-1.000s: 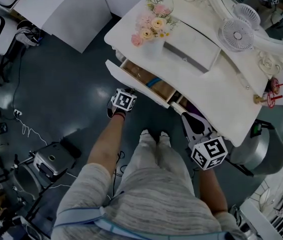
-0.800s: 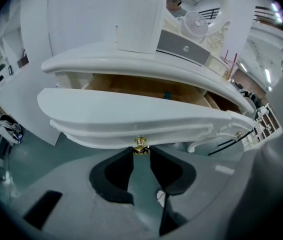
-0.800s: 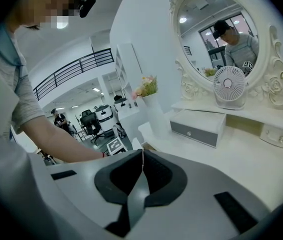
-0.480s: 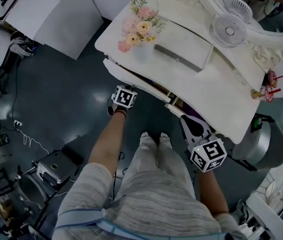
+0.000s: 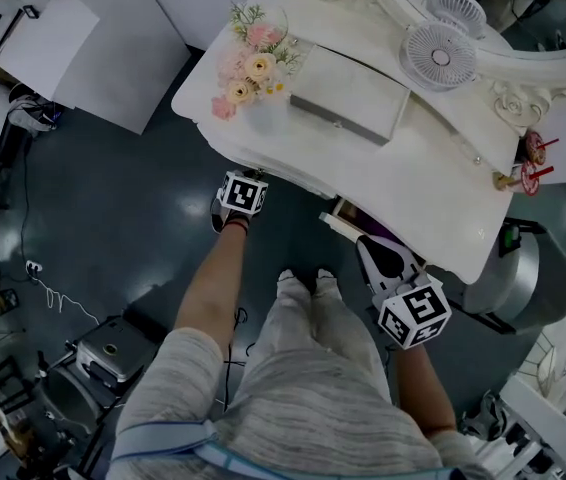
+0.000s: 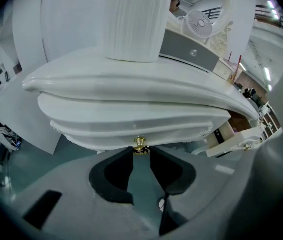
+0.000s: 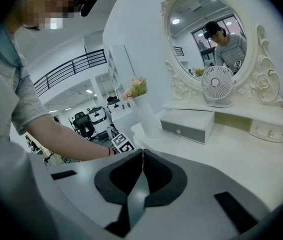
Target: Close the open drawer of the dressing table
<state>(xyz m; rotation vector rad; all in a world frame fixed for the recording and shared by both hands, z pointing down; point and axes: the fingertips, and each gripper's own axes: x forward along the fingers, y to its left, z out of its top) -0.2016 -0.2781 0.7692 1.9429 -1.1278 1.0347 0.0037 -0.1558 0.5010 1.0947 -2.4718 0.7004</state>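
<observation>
White drawer (image 6: 131,126) sits flush under the tabletop (image 6: 131,84).
Left hand-held gripper (image 6: 141,153) seems to pinch its gold knob (image 6: 140,143); right hand-held gripper (image 7: 142,152) hangs closed and empty.

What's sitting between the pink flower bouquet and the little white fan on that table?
A flat white box with a grey front; the head view shows it best.

Head view steeply down, left gripper view close against dressing table (image 6: 131,91), right gripper view across its top.
</observation>
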